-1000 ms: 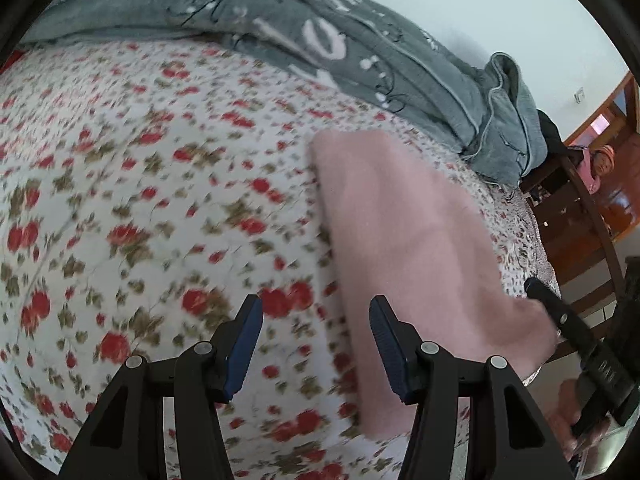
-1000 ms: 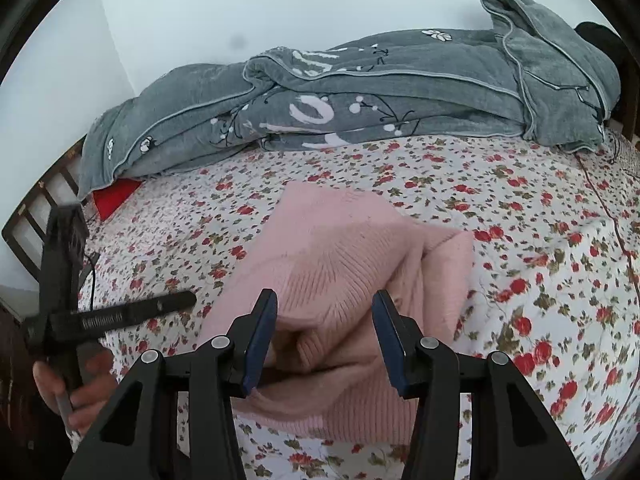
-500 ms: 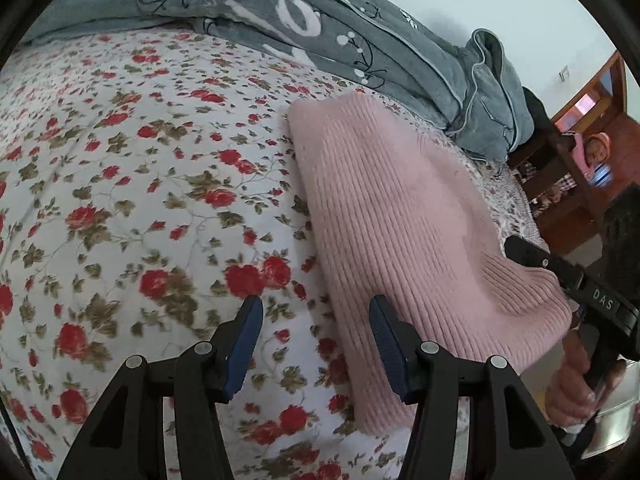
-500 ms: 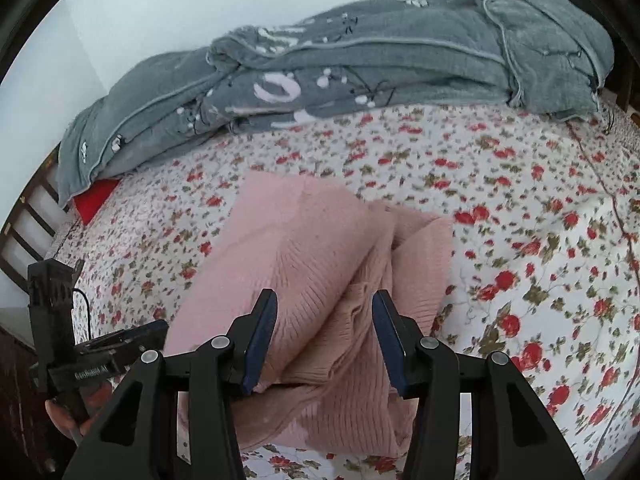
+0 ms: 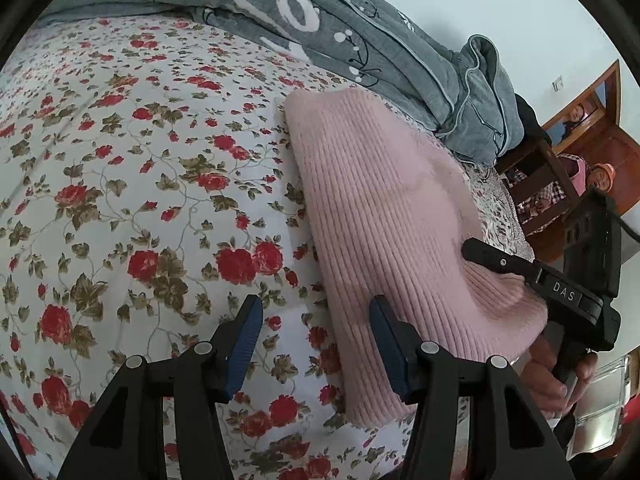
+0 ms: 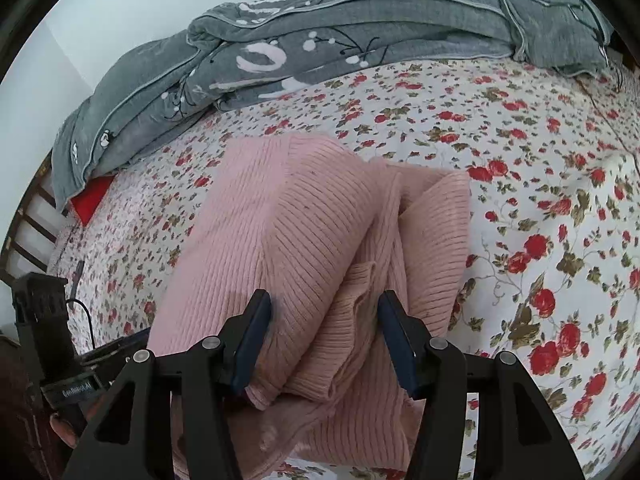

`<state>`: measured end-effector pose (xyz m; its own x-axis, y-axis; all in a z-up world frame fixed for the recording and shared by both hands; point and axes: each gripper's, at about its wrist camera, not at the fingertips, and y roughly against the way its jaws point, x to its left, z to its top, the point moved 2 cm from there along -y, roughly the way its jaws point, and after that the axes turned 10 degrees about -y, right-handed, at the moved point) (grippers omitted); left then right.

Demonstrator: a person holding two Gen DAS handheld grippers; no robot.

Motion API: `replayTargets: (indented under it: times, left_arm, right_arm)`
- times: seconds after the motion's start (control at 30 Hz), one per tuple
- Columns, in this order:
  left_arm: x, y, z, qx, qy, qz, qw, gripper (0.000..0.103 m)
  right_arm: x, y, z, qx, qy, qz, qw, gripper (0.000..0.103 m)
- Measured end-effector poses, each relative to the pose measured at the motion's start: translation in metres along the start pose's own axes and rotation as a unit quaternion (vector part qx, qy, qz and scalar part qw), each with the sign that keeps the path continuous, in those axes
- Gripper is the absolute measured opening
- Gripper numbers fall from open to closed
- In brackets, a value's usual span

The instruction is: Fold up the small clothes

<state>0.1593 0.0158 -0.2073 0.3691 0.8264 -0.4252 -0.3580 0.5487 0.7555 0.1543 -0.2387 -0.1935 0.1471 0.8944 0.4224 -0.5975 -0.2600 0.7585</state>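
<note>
Right gripper (image 6: 324, 336) has dropped closer over the pink knit sweater (image 6: 304, 248), jaws just widening, folded layers between them but unpressed, likely releasing. Left gripper (image 5: 316, 340) open, empty, beside the sweater's edge. Sweater lies folded on the floral bedsheet (image 5: 120, 184), near the grey quilt (image 6: 360, 28).

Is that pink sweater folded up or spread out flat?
Folded: the pink sweater lies doubled on the floral sheet, layers stacked.

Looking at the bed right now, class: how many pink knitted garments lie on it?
1: the pink sweater, folded, lies on the floral sheet in front of the grey quilt. More could be hidden under that quilt.
</note>
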Motion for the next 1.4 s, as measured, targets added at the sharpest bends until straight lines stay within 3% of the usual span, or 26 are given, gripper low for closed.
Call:
replayTargets:
  times: [0.07, 0.2, 0.37, 0.47, 0.63, 0.73, 0.8, 0.9, 1.0, 1.13, 1.23, 1.3, 1.4]
  left_arm:
    - [0.000, 0.000, 0.000, 0.000, 0.004, -0.001, 1.0000, 0.053]
    - [0.002, 0.002, -0.001, -0.001, 0.010, -0.004, 0.9999, 0.053]
    - [0.000, 0.010, -0.004, -0.003, 0.011, -0.026, 0.9996, 0.053]
    - [-0.005, 0.012, -0.005, -0.006, 0.002, -0.033, 0.9994, 0.053]
    - [-0.020, 0.018, -0.005, -0.012, -0.026, -0.038, 0.9989, 0.053]
    - [-0.026, 0.017, -0.003, -0.014, -0.039, -0.031, 0.9986, 0.053]
    - [-0.029, 0.016, 0.000, -0.013, -0.040, -0.025, 0.9988, 0.053]
    - [-0.033, 0.021, 0.006, -0.021, -0.050, -0.014, 0.9984, 0.053]
    - [-0.038, 0.025, 0.016, -0.030, -0.056, -0.009, 0.9980, 0.053]
    - [-0.056, 0.017, 0.033, -0.036, -0.067, -0.004, 0.9971, 0.053]
    - [-0.069, 0.000, 0.036, -0.024, -0.081, 0.019, 0.9962, 0.053]
    - [-0.072, -0.015, 0.028, -0.005, -0.091, 0.043, 0.9949, 0.054]
    - [-0.068, -0.025, 0.018, 0.010, -0.083, 0.029, 0.9961, 0.056]
  right_arm:
    - [0.002, -0.007, -0.001, 0.008, -0.003, 0.013, 1.000, 0.055]
    - [0.005, -0.010, -0.001, 0.007, 0.001, 0.033, 0.999, 0.024]
    - [0.004, 0.019, 0.004, -0.030, 0.013, 0.080, 0.996, 0.021]
    - [0.006, 0.031, 0.008, -0.046, 0.033, 0.086, 0.995, 0.021]
    - [-0.008, 0.051, 0.014, -0.075, 0.051, 0.074, 0.993, 0.020]
    - [-0.025, 0.036, 0.013, -0.066, 0.059, 0.026, 0.996, 0.021]
    - [-0.034, 0.018, 0.008, -0.045, 0.062, -0.005, 0.997, 0.030]
    - [-0.044, 0.033, 0.003, -0.067, 0.056, -0.017, 0.996, 0.041]
    - [-0.040, 0.073, 0.002, -0.128, 0.061, -0.032, 0.989, 0.042]
    - [-0.004, 0.101, -0.011, -0.178, 0.111, -0.004, 0.978, 0.042]
    - [0.024, 0.089, -0.033, -0.183, 0.171, -0.014, 0.968, 0.039]
    - [0.029, 0.071, -0.047, -0.169, 0.203, -0.037, 0.964, 0.031]
    - [0.008, 0.035, -0.062, -0.149, 0.207, -0.101, 0.962, 0.026]
